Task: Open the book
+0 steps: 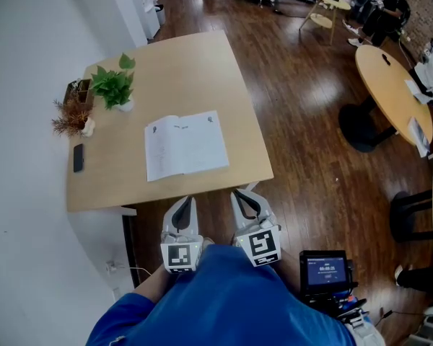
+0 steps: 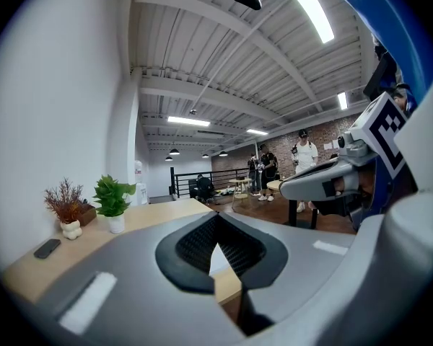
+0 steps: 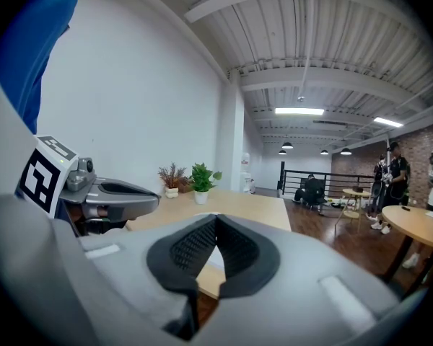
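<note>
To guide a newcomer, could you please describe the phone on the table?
Find the wooden table by the white wall. Along its wall-side edge stand a green plant and a reddish dried one. The black phone lies nearer the person than those, left of the open book: the only flat, dark thing there.

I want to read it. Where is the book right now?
In the head view the book lies open on the wooden table, near the edge closest to the person, right of the black phone and nearer than the green plant.
</note>
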The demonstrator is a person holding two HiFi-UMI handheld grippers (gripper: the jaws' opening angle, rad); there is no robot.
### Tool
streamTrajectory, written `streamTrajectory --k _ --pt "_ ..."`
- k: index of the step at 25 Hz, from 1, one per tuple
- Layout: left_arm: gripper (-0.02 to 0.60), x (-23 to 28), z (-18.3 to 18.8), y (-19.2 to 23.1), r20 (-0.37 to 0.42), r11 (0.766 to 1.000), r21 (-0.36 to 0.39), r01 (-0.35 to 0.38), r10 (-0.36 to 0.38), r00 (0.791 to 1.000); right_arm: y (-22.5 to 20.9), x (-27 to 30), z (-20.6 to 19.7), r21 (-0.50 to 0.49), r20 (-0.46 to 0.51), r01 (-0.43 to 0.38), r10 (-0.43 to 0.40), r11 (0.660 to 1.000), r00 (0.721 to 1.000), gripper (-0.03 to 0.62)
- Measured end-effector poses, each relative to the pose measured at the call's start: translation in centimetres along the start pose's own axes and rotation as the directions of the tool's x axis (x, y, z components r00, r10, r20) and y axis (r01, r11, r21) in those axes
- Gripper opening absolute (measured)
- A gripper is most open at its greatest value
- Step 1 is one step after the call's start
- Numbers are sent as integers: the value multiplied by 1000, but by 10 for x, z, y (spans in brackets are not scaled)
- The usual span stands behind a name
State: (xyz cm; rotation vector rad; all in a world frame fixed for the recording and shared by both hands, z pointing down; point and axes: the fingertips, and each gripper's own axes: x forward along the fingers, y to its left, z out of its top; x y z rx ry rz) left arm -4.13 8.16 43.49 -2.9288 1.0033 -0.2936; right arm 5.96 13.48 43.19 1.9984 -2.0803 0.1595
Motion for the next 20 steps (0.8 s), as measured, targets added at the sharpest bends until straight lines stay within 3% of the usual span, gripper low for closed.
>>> streamTrajectory --k 20 --pt "6 -6 -1 8 -4 1000 11 9 -9 1000 8 3 4 -5 -3 -1 1 1000 1000 3"
